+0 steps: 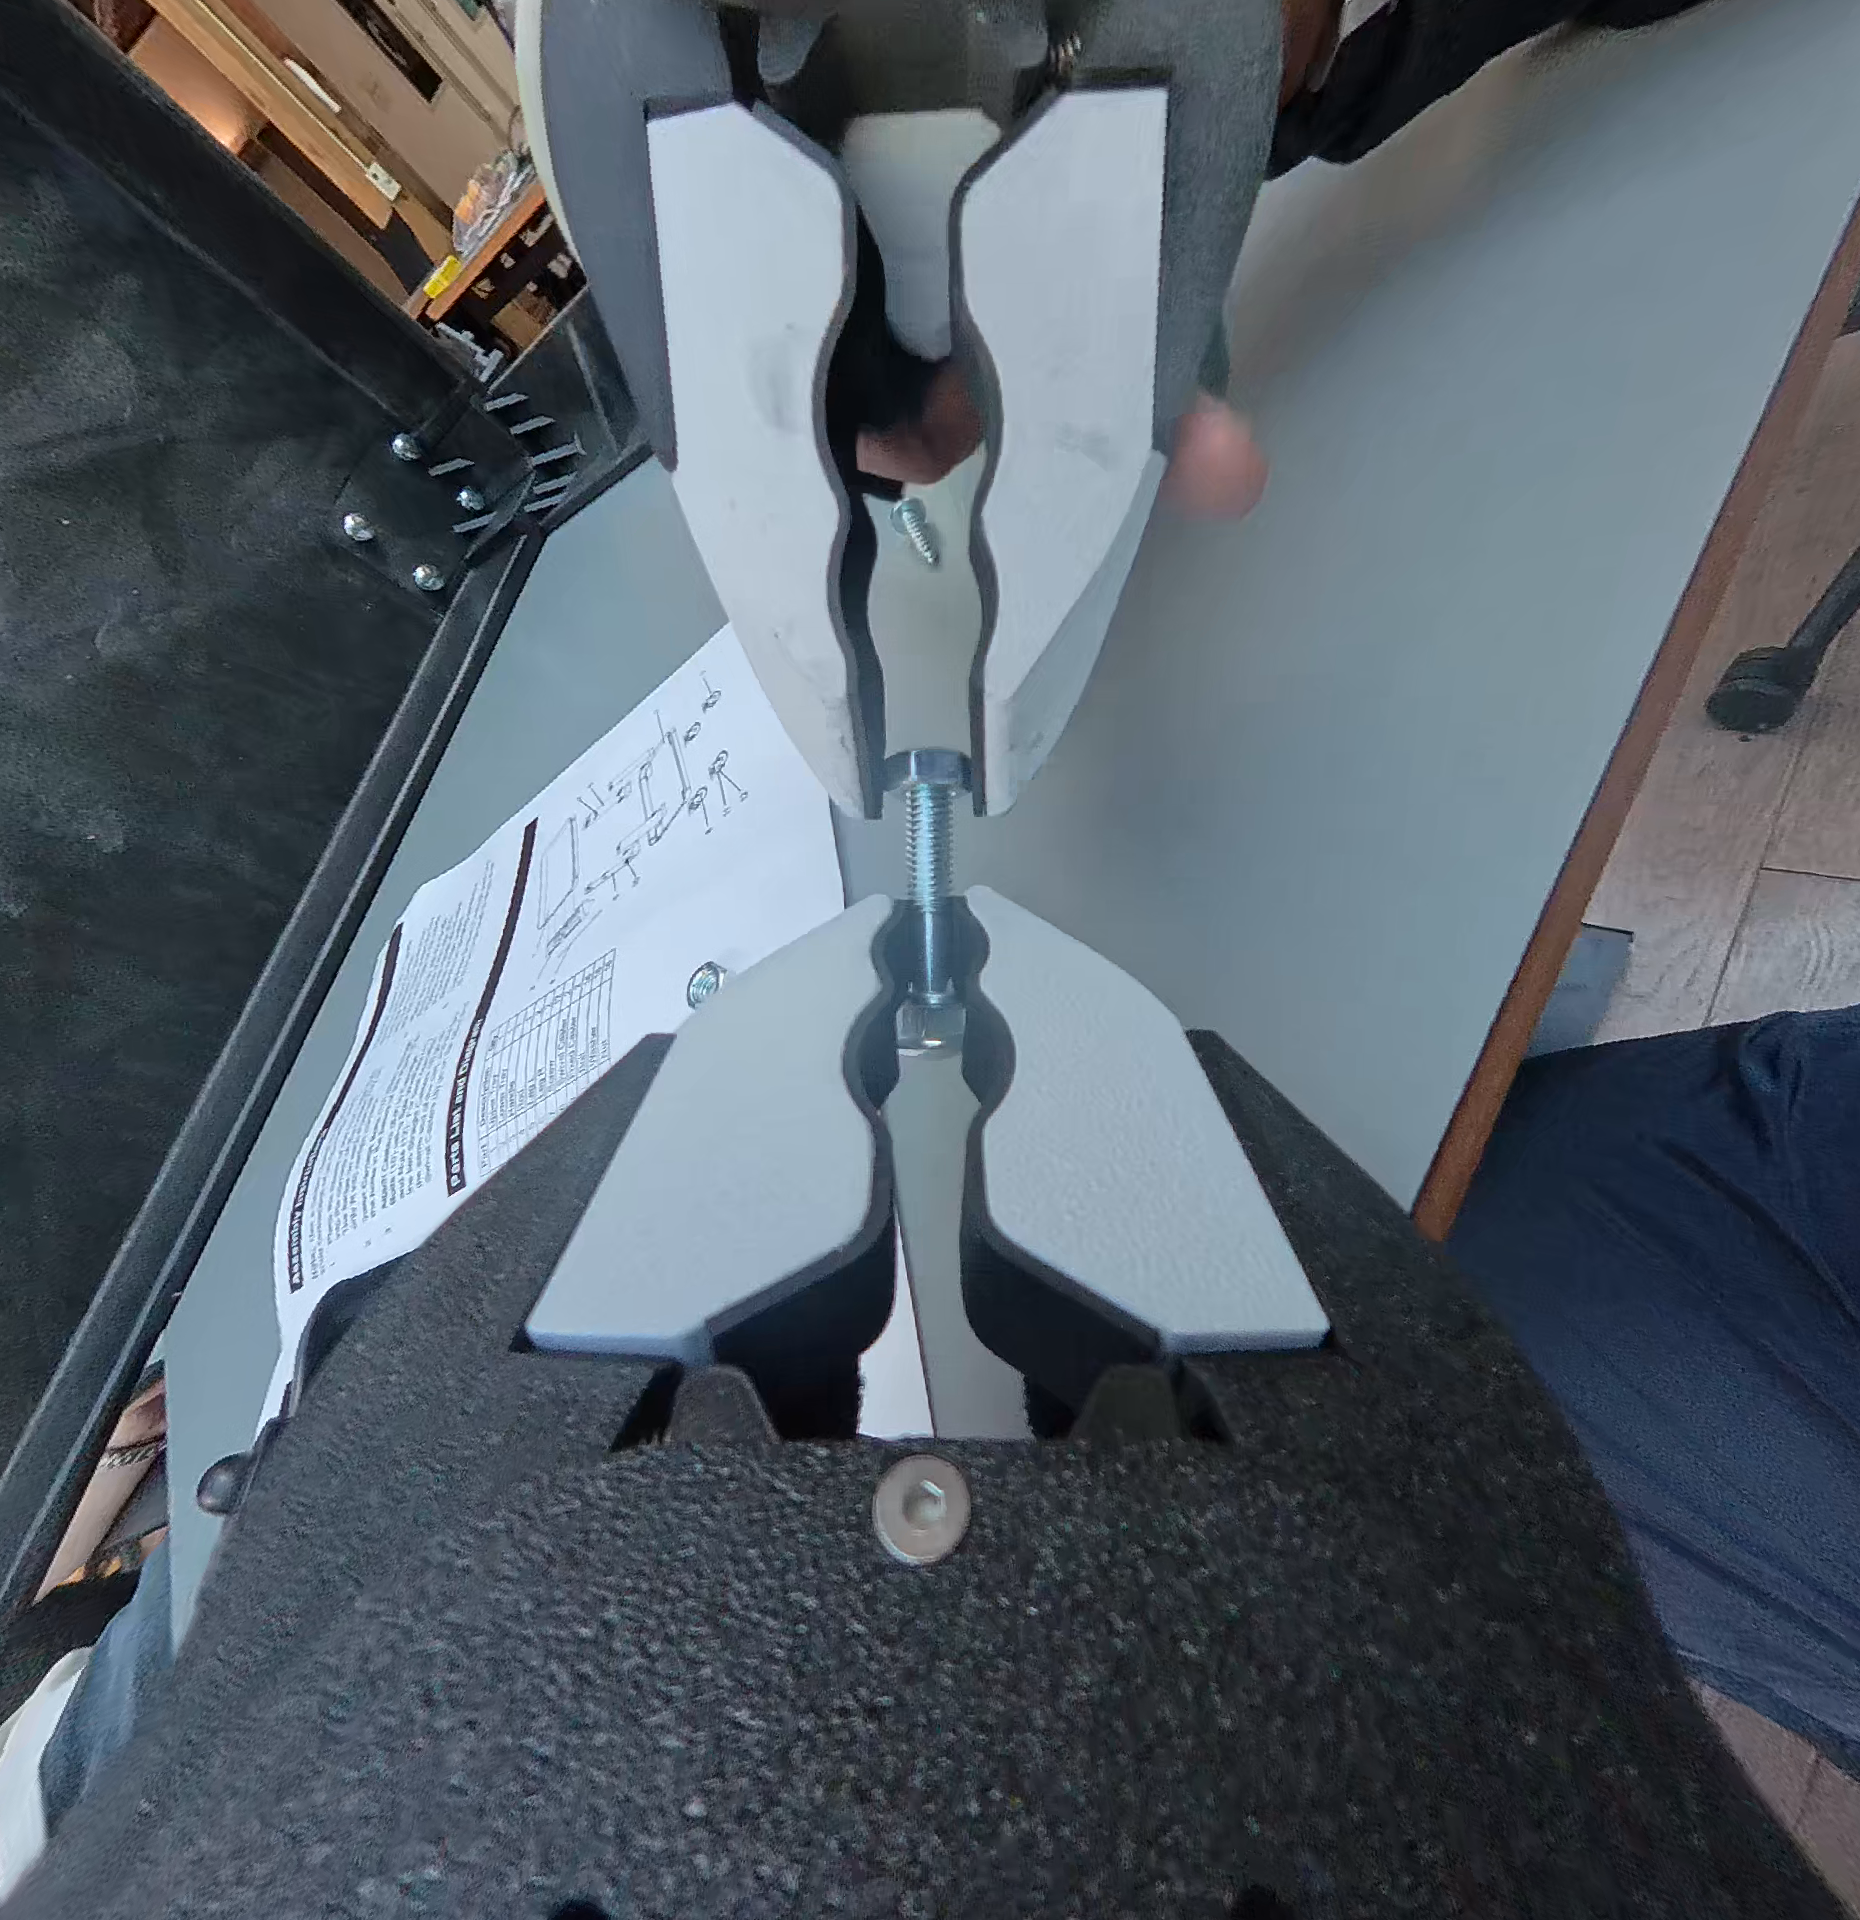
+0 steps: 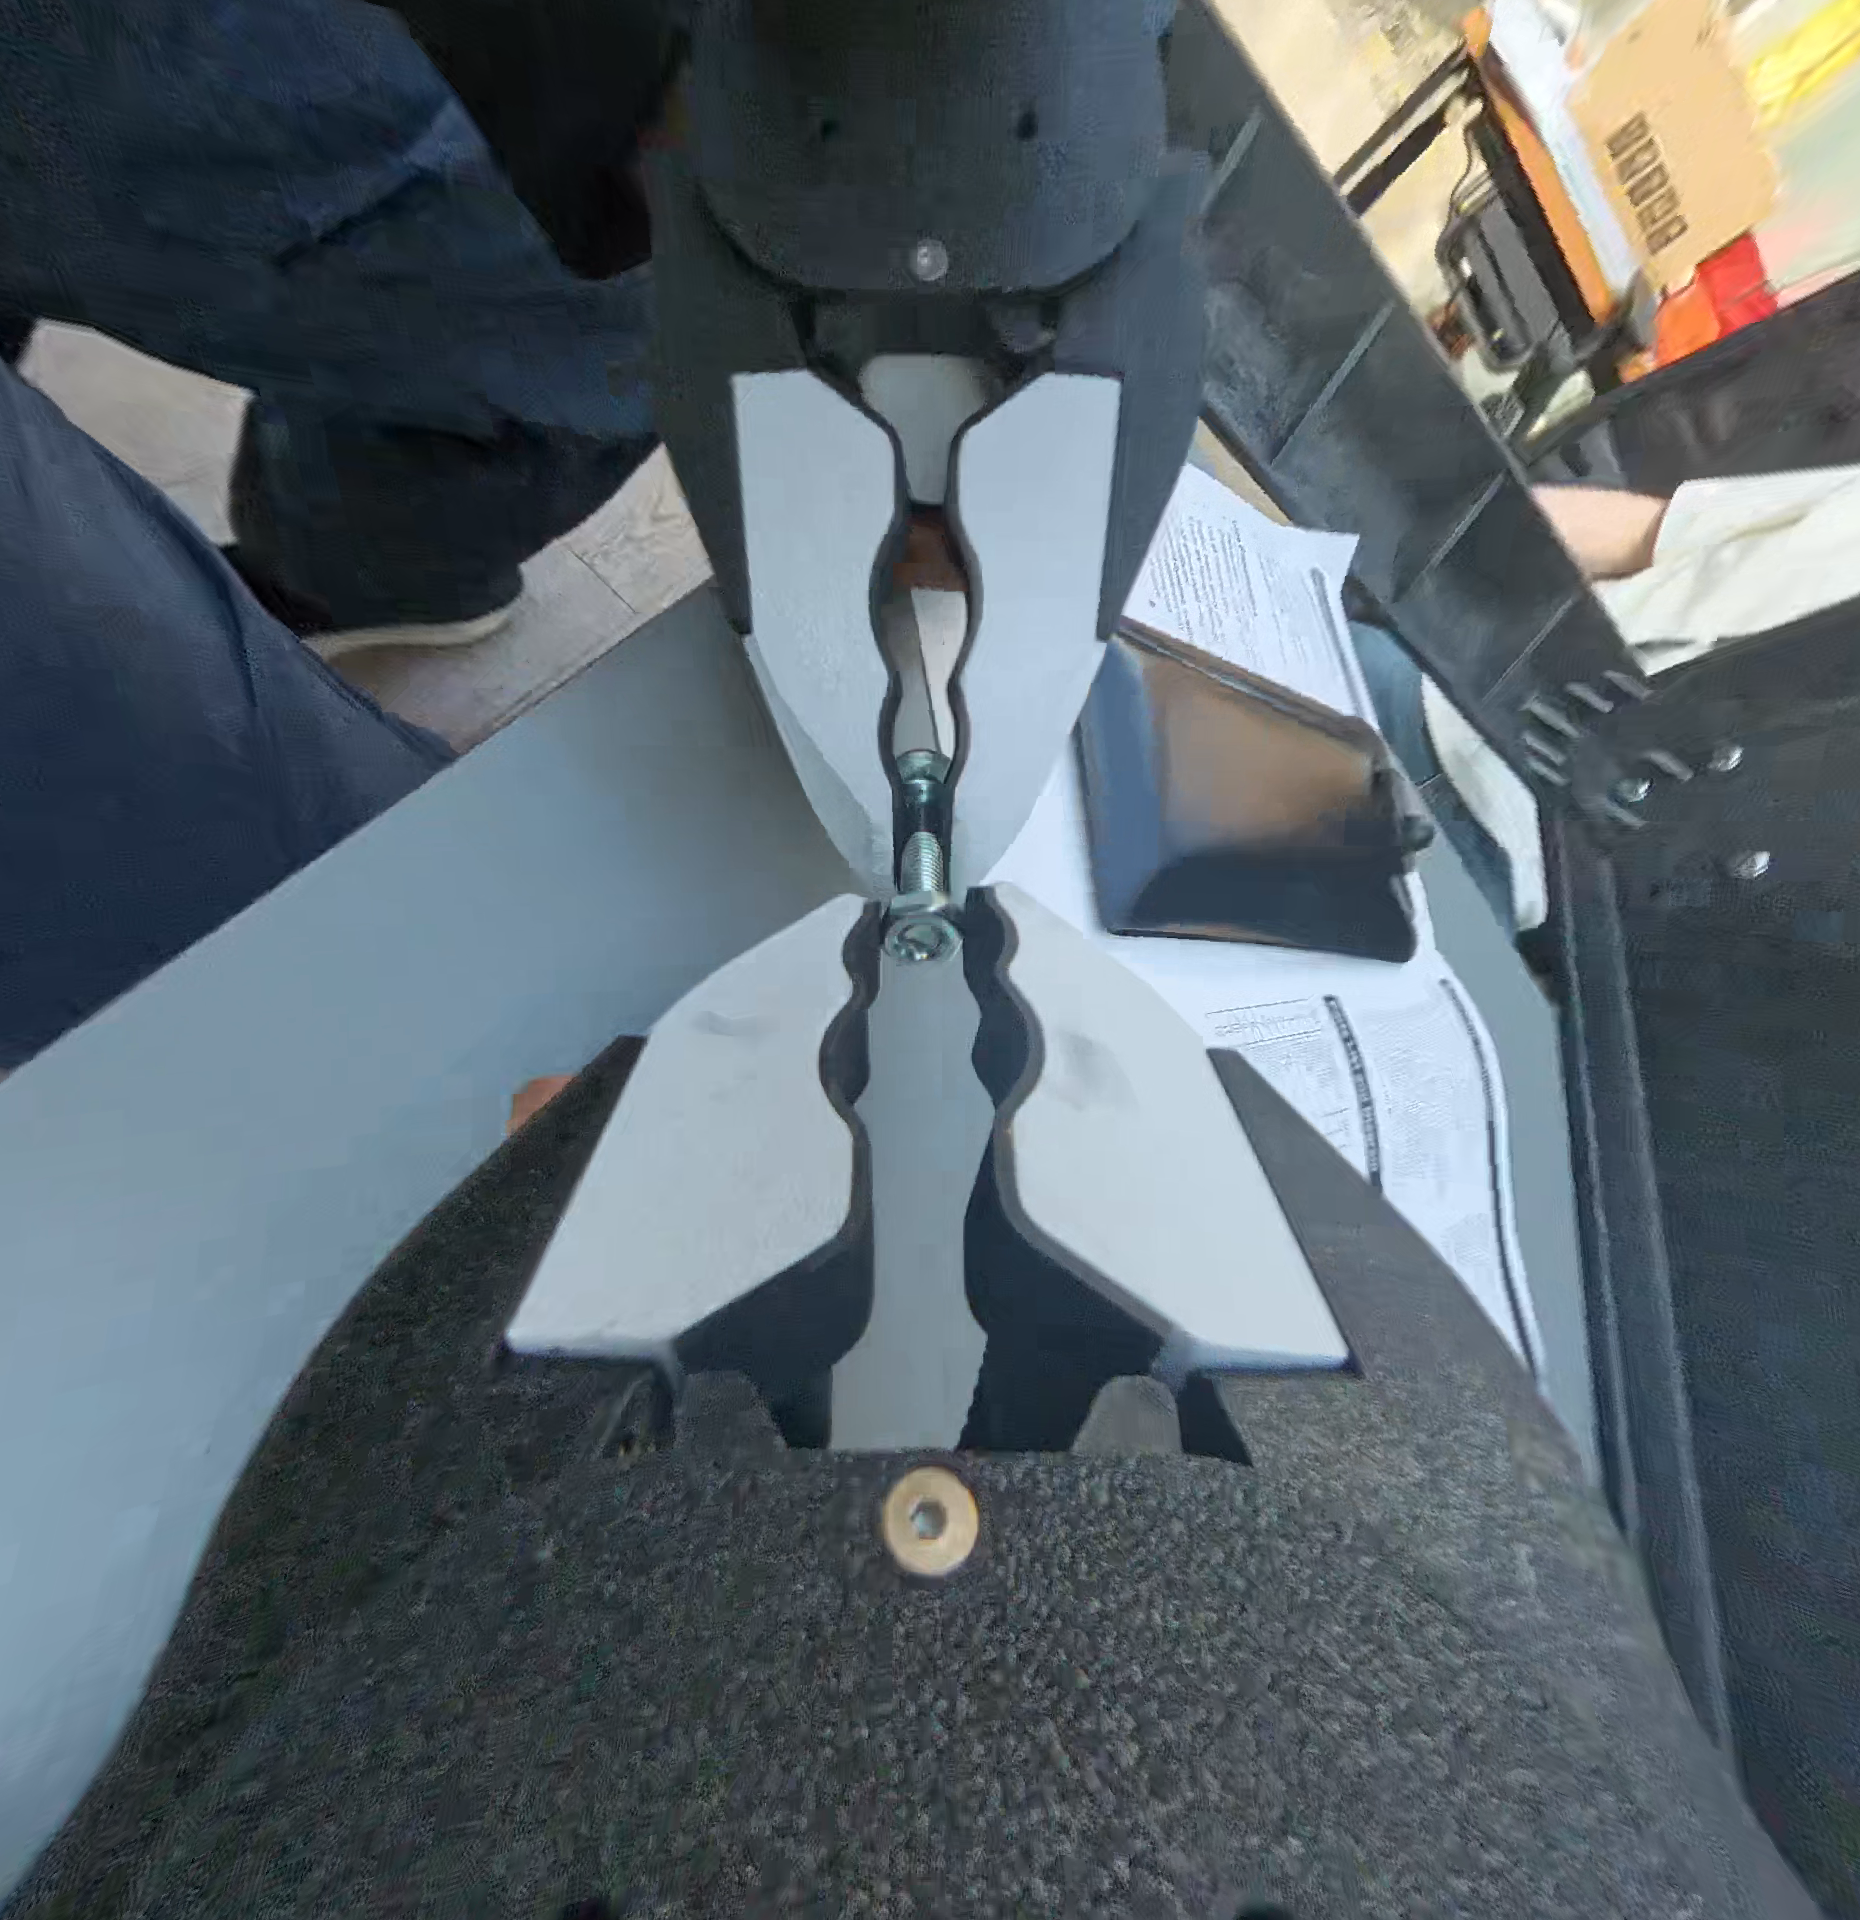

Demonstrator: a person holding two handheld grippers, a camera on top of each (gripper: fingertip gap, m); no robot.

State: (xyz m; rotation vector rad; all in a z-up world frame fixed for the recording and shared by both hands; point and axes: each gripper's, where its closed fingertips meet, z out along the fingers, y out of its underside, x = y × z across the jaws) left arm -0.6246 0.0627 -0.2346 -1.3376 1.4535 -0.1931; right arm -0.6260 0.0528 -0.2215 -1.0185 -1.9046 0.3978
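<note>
One bolt [image 1: 924,862] spans the gap between my two grippers, above the grey worktop [image 1: 1321,727]. My left gripper [image 1: 926,935] is clamped on its shank, with the hex head at that end sitting in the notch between the fingers. My right gripper [image 2: 921,925] pinches the nut [image 2: 918,935] threaded on the far end, both pads pressed against its flats. Just beside my left fingers a loose nut [image 1: 706,982] lies on a printed sheet [image 1: 552,935]. A screw [image 1: 918,528] lies farther off on the worktop. In the right wrist view a dark tray [image 2: 1248,821] rests on the paper.
</note>
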